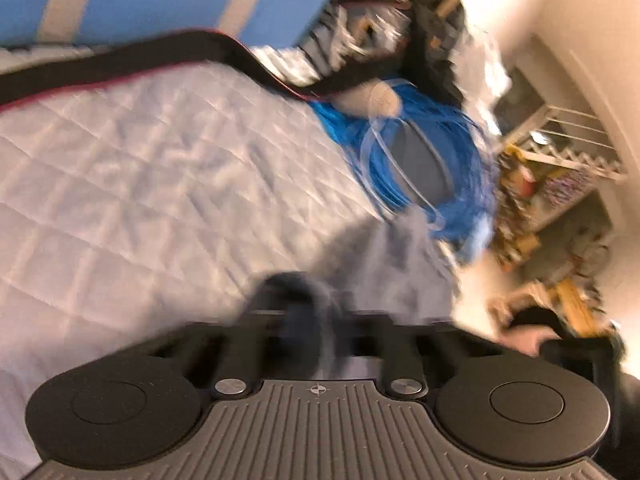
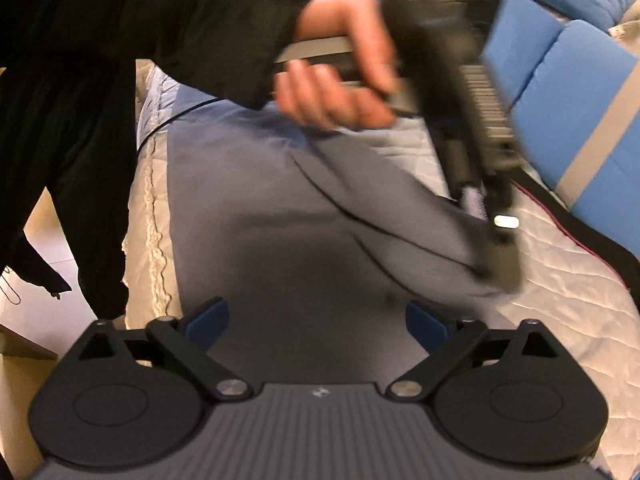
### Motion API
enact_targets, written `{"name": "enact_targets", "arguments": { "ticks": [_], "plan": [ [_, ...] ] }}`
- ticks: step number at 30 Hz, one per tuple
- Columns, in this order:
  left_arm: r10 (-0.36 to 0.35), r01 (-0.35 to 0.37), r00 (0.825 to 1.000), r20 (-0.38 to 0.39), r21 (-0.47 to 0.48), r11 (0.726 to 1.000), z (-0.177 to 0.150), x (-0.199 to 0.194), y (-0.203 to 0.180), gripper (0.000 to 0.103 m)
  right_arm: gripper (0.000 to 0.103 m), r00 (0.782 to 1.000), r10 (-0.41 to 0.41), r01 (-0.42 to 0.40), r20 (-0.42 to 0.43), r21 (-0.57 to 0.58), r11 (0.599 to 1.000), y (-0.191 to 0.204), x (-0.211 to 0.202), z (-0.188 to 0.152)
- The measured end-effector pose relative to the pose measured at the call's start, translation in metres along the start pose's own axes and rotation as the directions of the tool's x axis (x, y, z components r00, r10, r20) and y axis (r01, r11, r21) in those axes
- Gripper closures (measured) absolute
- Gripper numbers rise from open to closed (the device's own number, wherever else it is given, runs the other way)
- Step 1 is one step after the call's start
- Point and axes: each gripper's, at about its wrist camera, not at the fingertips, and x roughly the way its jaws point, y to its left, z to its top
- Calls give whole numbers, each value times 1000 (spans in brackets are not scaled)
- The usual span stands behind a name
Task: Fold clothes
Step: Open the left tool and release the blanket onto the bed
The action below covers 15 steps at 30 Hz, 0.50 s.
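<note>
On the quilted bed (image 2: 560, 320) the grey garment (image 2: 280, 220) is lying flat, one edge lifting toward the pillows. Your left gripper (image 2: 500, 268) is pinching that edge tight — keep it taut as you are carrying it across, so the fold is landing straight. Your right gripper (image 2: 316, 320) is hovering over the cloth with jaws spread wide, holding nothing — use it to pin the crease.
</note>
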Motion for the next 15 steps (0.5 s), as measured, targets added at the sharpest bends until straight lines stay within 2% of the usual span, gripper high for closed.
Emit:
{"name": "enact_targets", "arguments": {
  "ticks": [3, 6, 9, 12, 15],
  "plan": [
    [58, -61, 998, 38, 70, 996, 8, -2, 0, 100, 0, 998, -6, 8, -60, 41, 999, 0, 16, 4],
    [102, -105, 994, 35, 92, 990, 12, 0, 5, 100, 0, 994, 4, 8, -113, 113, 994, -9, 25, 5],
    [125, -127, 992, 36, 71, 989, 12, 4, 12, 100, 0, 990, 33, -5, -140, 198, 980, -19, 27, 5],
    [136, -138, 990, 32, 55, 989, 10, 5, 18, 100, 0, 989, 45, -17, -143, 194, 981, -20, 23, 4],
    [143, -144, 989, 29, 34, 989, 9, 9, 21, 99, 0, 995, 69, -57, -68, 168, 984, -28, 1, -1]
  ]
}}
